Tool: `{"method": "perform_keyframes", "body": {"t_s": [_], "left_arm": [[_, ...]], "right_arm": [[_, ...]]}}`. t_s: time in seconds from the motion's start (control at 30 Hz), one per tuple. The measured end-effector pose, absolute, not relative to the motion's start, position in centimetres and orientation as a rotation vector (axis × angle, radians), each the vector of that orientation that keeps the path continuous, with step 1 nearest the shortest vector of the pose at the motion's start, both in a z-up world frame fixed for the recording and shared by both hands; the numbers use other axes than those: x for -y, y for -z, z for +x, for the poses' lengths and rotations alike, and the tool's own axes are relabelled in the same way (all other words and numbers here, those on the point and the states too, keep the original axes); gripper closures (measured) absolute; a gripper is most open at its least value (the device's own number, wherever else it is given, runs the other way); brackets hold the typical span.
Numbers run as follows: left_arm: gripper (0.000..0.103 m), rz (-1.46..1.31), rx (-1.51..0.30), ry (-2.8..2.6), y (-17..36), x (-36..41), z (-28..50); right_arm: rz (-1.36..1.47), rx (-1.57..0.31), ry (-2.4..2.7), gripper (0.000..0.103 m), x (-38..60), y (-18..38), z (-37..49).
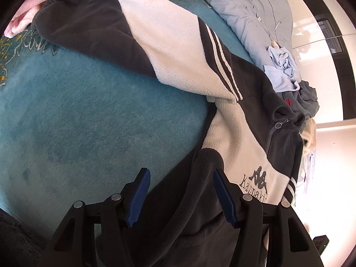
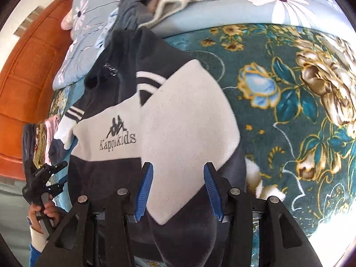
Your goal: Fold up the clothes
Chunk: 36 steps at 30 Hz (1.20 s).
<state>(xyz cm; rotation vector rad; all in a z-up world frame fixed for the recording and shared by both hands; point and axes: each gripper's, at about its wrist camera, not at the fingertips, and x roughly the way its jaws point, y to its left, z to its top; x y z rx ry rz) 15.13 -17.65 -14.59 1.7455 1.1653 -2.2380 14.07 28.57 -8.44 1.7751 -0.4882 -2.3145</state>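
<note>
A dark grey and cream fleece jacket (image 1: 178, 51) lies spread on a teal floral blanket (image 1: 77, 115) covering a bed. In the left wrist view, one sleeve stretches away up and left across the blanket, while the chest with its embroidered logo (image 1: 255, 183) lies to the right, and the zip pull (image 1: 280, 124) sits near the collar further right. The left gripper (image 1: 181, 197) points down at the jacket's lower dark part: a raised ridge of dark fleece runs between its blue pads (image 1: 139, 197), which stand apart. Whether they press on the fabric cannot be told.

In the right wrist view, the left gripper (image 2: 61, 175) shows at the far left, held in a hand (image 2: 42, 213) beside the jacket's edge. The jacket (image 2: 111, 151) fills the middle, logo (image 2: 118, 136) left of centre. A cream and dark sleeve (image 2: 189, 122) is folded across the body and runs down between the right gripper's (image 2: 178, 191) blue pads (image 2: 145, 191). These pads sit close against the sleeve on both sides, seemingly pinching it. To the right, the blanket's large flowers (image 2: 322, 82) lie bare.
</note>
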Motion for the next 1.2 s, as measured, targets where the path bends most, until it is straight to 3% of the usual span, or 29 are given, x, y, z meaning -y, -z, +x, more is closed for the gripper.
{"method": "perform_keyframes", "body": {"t_s": [0.07, 0.2, 0.37, 0.4, 0.5, 0.8, 0.9, 1.2], "left_arm": [[0.039, 1.723, -1.165, 2.255, 13.9, 17.8, 15.7], [0.034, 1.686, -1.219, 2.258, 13.3, 18.2, 16.6], [0.033, 1.662, -1.258, 2.248, 12.9, 18.5, 17.2], [0.033, 1.659, -1.261, 2.251, 12.8, 18.5, 17.3], [0.033, 1.654, -1.266, 2.258, 12.6, 18.4, 17.5], [0.033, 1.664, -1.230, 2.244, 12.7, 18.2, 17.4], [0.032, 1.678, -1.224, 2.229, 13.0, 18.0, 17.2], [0.032, 1.714, -1.151, 2.206, 13.6, 17.4, 16.6]], "right_arm": [[1.752, 0.338, 2.304, 0.048, -26.1, 8.1, 14.2], [1.827, 0.048, 2.278, 0.048, -22.4, 10.0, 14.3], [1.957, -0.172, 2.237, 0.048, -21.0, 13.6, 15.4], [1.960, -0.194, 2.238, 0.055, -21.0, 13.8, 15.7], [1.947, -0.185, 2.263, 0.093, -22.3, 13.2, 15.8], [1.856, -0.078, 2.610, 0.094, -34.3, 6.1, 12.0], [1.839, -0.124, 2.773, 0.094, -38.8, 4.3, 10.1], [1.943, -0.061, 2.937, 0.094, -46.2, 6.4, 3.7]]}}
